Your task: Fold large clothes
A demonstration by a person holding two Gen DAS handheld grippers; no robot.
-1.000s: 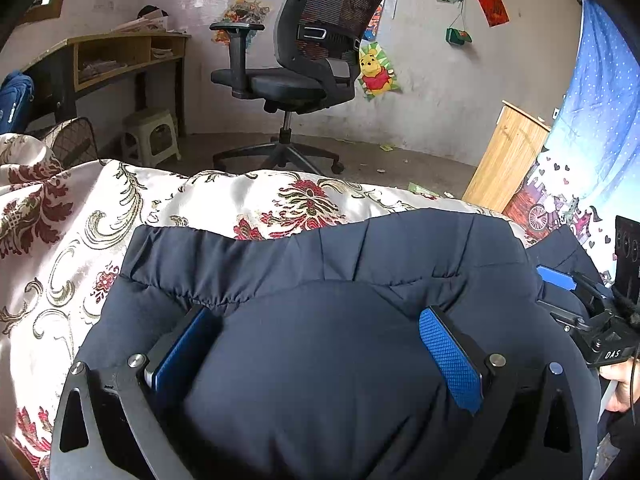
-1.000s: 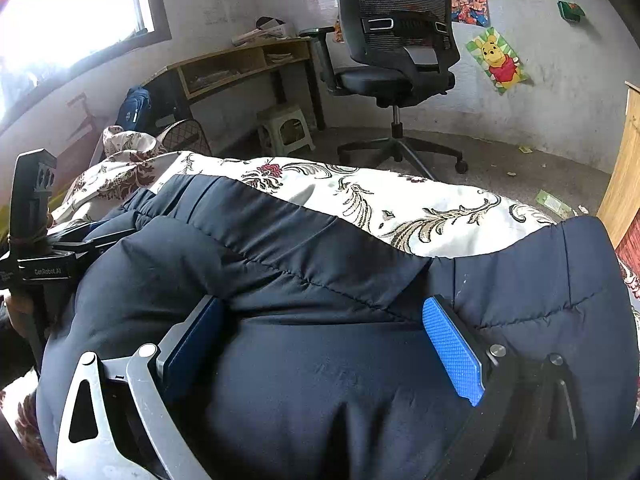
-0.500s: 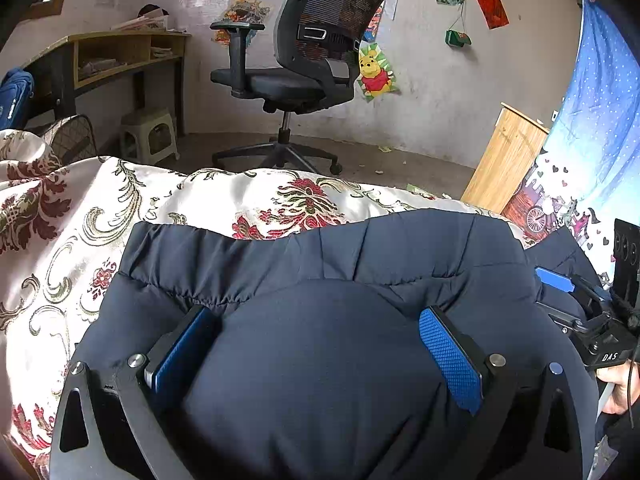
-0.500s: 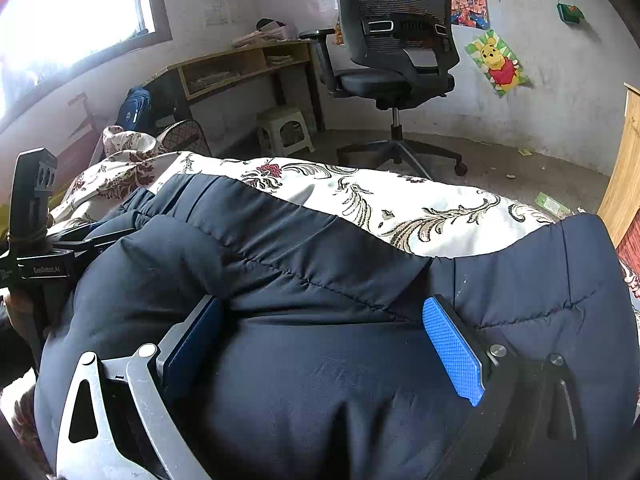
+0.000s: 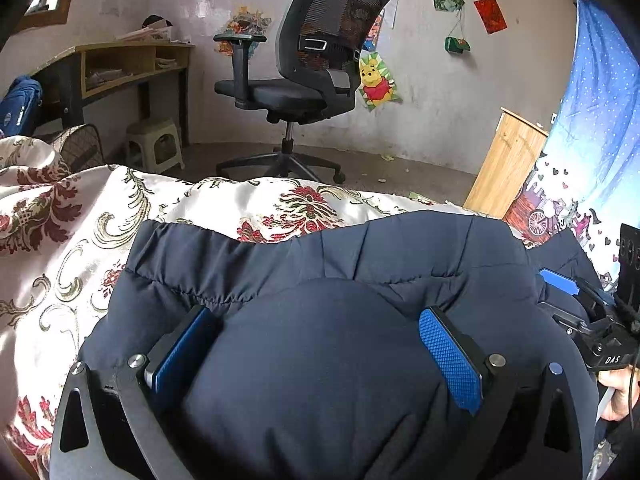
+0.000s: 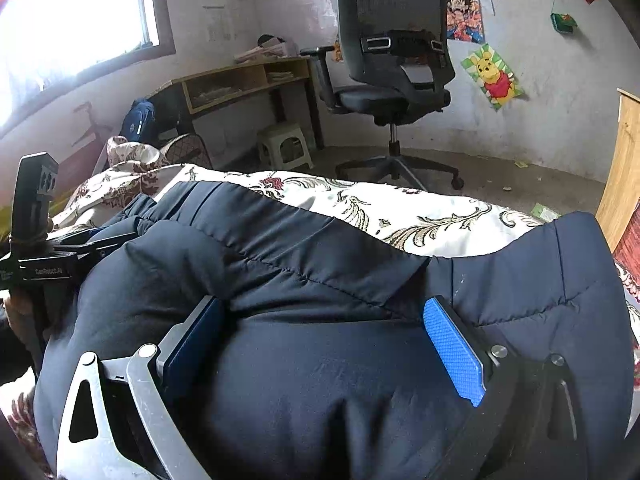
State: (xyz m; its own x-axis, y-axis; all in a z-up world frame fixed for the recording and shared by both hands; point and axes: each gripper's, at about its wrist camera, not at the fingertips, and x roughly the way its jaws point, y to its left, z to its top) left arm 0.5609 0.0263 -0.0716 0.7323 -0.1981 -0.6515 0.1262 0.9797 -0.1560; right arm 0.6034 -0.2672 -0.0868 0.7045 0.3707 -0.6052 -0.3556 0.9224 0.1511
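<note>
A dark navy padded jacket (image 5: 320, 272) lies on a bed with a floral cream and red cover (image 5: 80, 220). My left gripper (image 5: 316, 344) has its jaws wide apart with a thick bulge of the jacket pushed up between the blue pads (image 5: 448, 356). My right gripper (image 6: 320, 344) stands the same way, wide apart with jacket padding bulging between its pads (image 6: 456, 352); the jacket (image 6: 320, 256) fills that view too. Each gripper shows at the edge of the other's view: the right one (image 5: 592, 320), the left one (image 6: 60, 256).
A black office chair (image 5: 308, 76) stands on the floor beyond the bed. A wooden desk (image 5: 120, 64) and a small stool (image 5: 154, 144) are at the left wall. A wooden cabinet (image 5: 508, 160) and a blue curtain (image 5: 600, 120) are at the right.
The bed cover and jacket have shifted slightly in the left wrist view; both grippers stay wide apart with the jacket between them.
</note>
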